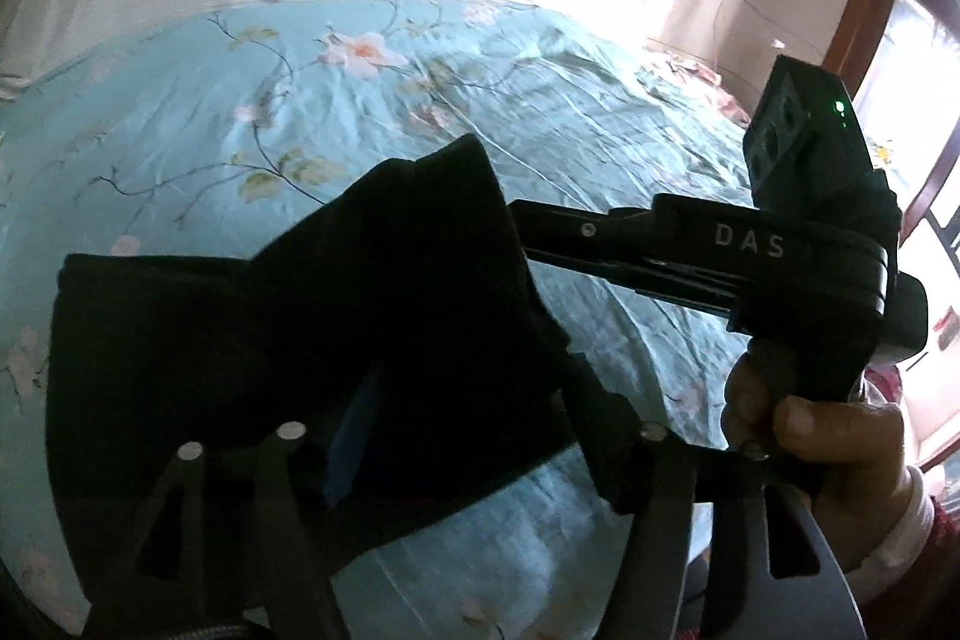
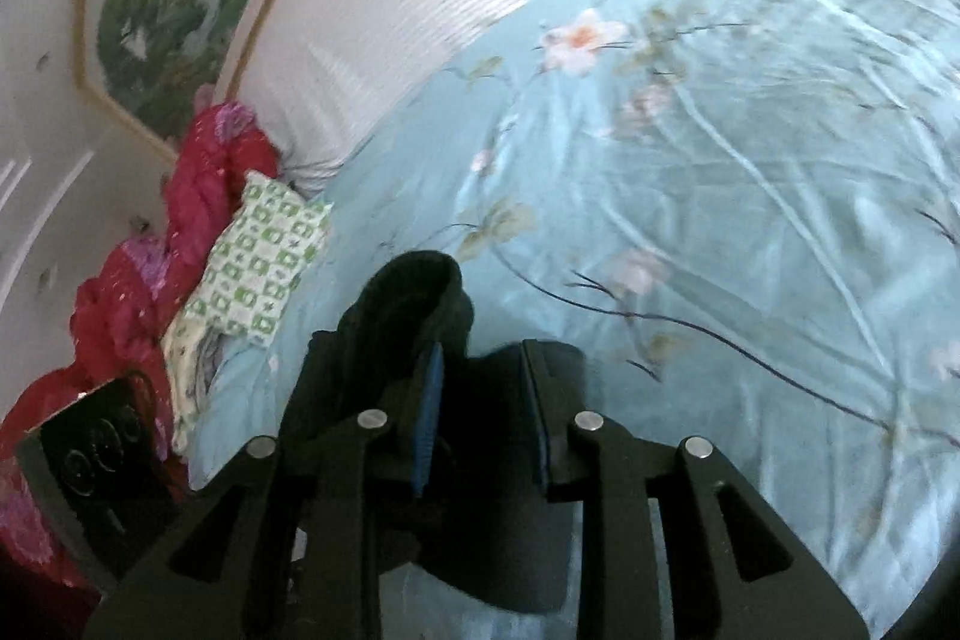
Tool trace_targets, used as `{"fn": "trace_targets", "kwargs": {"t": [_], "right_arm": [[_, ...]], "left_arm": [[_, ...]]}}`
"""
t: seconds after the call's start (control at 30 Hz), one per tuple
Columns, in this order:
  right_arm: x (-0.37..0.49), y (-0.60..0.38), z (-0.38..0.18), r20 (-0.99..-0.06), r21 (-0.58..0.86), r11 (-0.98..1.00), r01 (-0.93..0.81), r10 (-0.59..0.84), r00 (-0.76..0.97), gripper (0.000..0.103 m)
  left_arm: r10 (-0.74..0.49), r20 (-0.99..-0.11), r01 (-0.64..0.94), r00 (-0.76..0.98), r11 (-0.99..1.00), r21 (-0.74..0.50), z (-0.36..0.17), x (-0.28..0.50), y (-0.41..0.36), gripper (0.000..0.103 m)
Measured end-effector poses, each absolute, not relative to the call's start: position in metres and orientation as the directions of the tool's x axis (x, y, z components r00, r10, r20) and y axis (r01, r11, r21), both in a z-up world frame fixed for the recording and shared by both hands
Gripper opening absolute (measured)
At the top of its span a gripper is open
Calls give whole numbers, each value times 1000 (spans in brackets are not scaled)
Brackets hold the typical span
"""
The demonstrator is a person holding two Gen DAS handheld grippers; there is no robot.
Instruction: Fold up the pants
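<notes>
Black pants are seen bunched low over the blue floral bedspread, draped across both tools. Left gripper: jaws stand wide, cloth hung over the left finger, no pinch visible. Right gripper: jaws partly apart, fabric lies between the blue pads; a real pinch cannot be told. Step judged: a fold being laid down and let go. Next, the cloth needs to be cleared and flattened.

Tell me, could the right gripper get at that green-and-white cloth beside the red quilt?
Probably not cleanly: the black pants drape over one finger of the right gripper and would drag along, though the green-and-white cloth lies uncovered to its left.
</notes>
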State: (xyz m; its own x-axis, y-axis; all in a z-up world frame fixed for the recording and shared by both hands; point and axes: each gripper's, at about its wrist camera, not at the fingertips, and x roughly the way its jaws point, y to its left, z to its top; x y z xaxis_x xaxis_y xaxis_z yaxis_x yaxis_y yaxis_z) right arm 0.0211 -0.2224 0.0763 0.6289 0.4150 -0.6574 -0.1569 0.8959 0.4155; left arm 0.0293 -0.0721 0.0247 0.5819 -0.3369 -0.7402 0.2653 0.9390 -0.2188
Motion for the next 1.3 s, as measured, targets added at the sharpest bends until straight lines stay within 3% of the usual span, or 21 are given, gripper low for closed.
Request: {"fn": "trace_targets", "kwargs": {"t": [0.1, 0.2, 0.23, 0.43, 0.67, 0.97, 1.3], "right_arm": [[10, -227, 80, -654, 407, 904, -131, 389, 649, 30], [1, -228, 85, -641, 402, 908, -117, 370, 673, 55], [-2, -228, 88, -635, 397, 910, -116, 364, 681, 57], [-11, -223, 105, -619, 354, 929, -110, 321, 717, 58], [-11, -194, 118, -612, 274, 950, -150, 293, 735, 63], [-4, -169, 112, -655, 178, 972, -154, 234, 719, 66], [5, -174, 83, -727, 217, 970, -106, 233, 646, 66]], "left_arm": [[-374, -738, 293, 562, 924, -245, 29, 23, -70, 67], [-398, -732, 298, 553, 915, -272, 36, 17, -63, 71], [-405, -727, 298, 555, 912, -281, 39, 15, -59, 72], [-401, -691, 254, 601, 916, -311, 61, -2, -28, 76], [-315, -682, 113, 660, 939, -325, 71, -3, 21, 81], [-243, -714, -45, 656, 932, -359, 57, 10, 76, 81], [-262, -764, -92, 590, 918, -386, 24, 53, 93, 81]]}}
